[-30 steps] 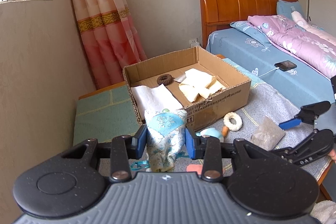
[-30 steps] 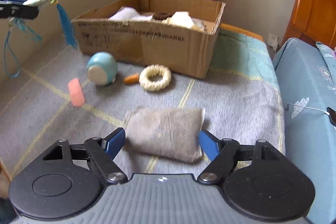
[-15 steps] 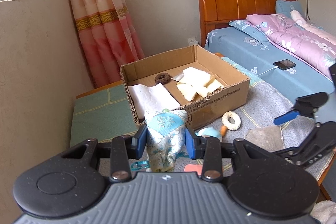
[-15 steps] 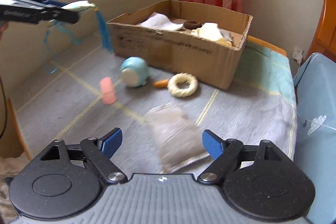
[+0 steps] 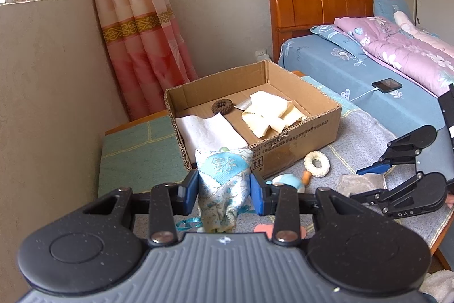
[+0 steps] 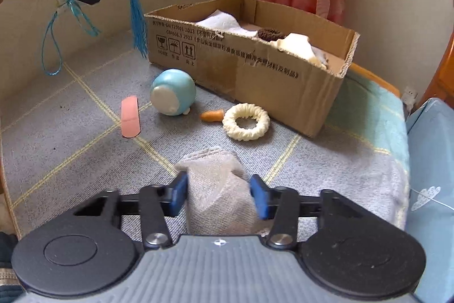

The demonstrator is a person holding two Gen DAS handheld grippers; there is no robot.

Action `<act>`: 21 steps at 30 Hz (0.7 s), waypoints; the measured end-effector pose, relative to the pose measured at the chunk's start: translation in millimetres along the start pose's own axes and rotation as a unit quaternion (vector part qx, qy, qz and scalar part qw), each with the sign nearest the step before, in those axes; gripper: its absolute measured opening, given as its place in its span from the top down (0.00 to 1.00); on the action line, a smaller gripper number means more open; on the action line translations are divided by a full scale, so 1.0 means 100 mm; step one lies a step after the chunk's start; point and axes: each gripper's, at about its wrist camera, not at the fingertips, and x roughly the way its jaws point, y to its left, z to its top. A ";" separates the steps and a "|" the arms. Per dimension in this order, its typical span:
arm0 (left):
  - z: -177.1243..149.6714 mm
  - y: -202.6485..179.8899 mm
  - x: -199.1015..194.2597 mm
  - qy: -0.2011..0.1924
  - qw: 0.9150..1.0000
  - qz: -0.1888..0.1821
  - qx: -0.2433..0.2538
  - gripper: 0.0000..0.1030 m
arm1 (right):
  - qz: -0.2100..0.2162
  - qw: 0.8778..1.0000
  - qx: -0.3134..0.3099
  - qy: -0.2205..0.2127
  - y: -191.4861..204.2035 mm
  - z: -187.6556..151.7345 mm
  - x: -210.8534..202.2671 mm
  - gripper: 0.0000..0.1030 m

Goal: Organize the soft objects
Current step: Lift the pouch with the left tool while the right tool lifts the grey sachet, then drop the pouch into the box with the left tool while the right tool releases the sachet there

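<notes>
The cardboard box (image 6: 255, 67) sat open at the back of the grey-covered desk (image 6: 71, 132), already holding a white cloth (image 5: 210, 129), cream cloths (image 5: 269, 115) and a brown ring (image 5: 222, 106), so it seemed the collecting place. The right tongs (image 6: 218, 195) were closing on the grey towel (image 6: 218, 183) lying on the desk near its front, pads at its sides, likely to lift it boxward. The left tongs (image 5: 224, 190) were clenched on a blue embroidered pouch (image 5: 224, 178), held aloft, its tassel (image 6: 137, 19) dangling. A cream ring (image 6: 246, 121) and a blue ball (image 6: 173, 91) lay just before the box.

Grey checked mat (image 6: 71, 138), cardboard box (image 6: 255, 75), cream ring (image 6: 246, 121), plaster (image 6: 130, 116)
</notes>
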 end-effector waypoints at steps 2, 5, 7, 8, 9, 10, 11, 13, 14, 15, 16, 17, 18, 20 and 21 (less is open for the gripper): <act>0.02 -0.01 0.00 -0.001 1.000 -0.002 0.003 0.64 | -0.007 1.000 0.002 -0.001 0.01 0.01 -0.03 0.61; 0.05 -0.02 -0.01 -0.004 1.000 -0.005 0.008 0.64 | -0.012 1.000 0.011 -0.005 0.00 0.05 -0.11 0.62; 0.09 -0.01 -0.01 -0.006 1.000 -0.012 0.013 0.64 | -0.012 1.000 0.018 -0.011 -0.02 0.09 -0.18 0.62; 0.12 -0.01 0.00 -0.007 1.000 -0.016 0.016 0.64 | -0.010 1.000 0.020 -0.014 -0.03 0.11 -0.22 0.62; 0.17 -0.02 0.00 -0.009 1.000 -0.018 0.020 0.64 | -0.009 1.000 0.022 -0.017 -0.04 0.14 -0.25 0.62; 0.22 -0.02 0.02 -0.011 0.999 -0.020 0.025 0.64 | -0.009 0.999 0.025 -0.021 -0.05 0.17 -0.29 0.62; 0.28 -0.02 0.03 -0.014 0.999 -0.021 0.032 0.64 | -0.009 0.999 0.027 -0.025 -0.07 0.20 -0.32 0.62; 0.42 -0.02 0.09 -0.020 0.999 -0.022 0.044 0.64 | -0.009 0.999 0.031 -0.036 -0.09 0.27 -0.38 0.62; 0.50 -0.01 0.13 -0.023 0.998 -0.021 0.050 0.64 | -0.010 0.999 0.033 -0.042 -0.10 0.31 -0.41 0.62; 0.58 -0.01 0.18 -0.025 0.998 -0.022 0.054 0.64 | -0.011 0.998 0.033 -0.048 -0.11 0.35 -0.44 0.62; 0.67 0.00 0.24 -0.027 0.998 -0.022 0.057 0.64 | -0.013 0.998 0.034 -0.055 -0.12 0.39 -0.47 0.62; 0.76 0.01 0.30 -0.028 0.998 -0.024 0.059 0.64 | -0.015 0.997 0.034 -0.062 -0.13 0.42 -0.49 0.62; 0.84 0.03 0.37 -0.029 0.997 -0.027 0.059 0.64 | -0.018 0.997 0.033 -0.067 -0.15 0.45 -0.52 0.62; 1.00 0.07 0.55 -0.024 0.998 -0.026 0.055 0.64 | -0.025 0.996 0.032 -0.077 -0.16 0.52 -0.56 0.62; 1.06 0.09 0.66 -0.019 0.998 -0.024 0.052 0.64 | -0.028 0.996 0.032 -0.082 -0.17 0.55 -0.57 0.62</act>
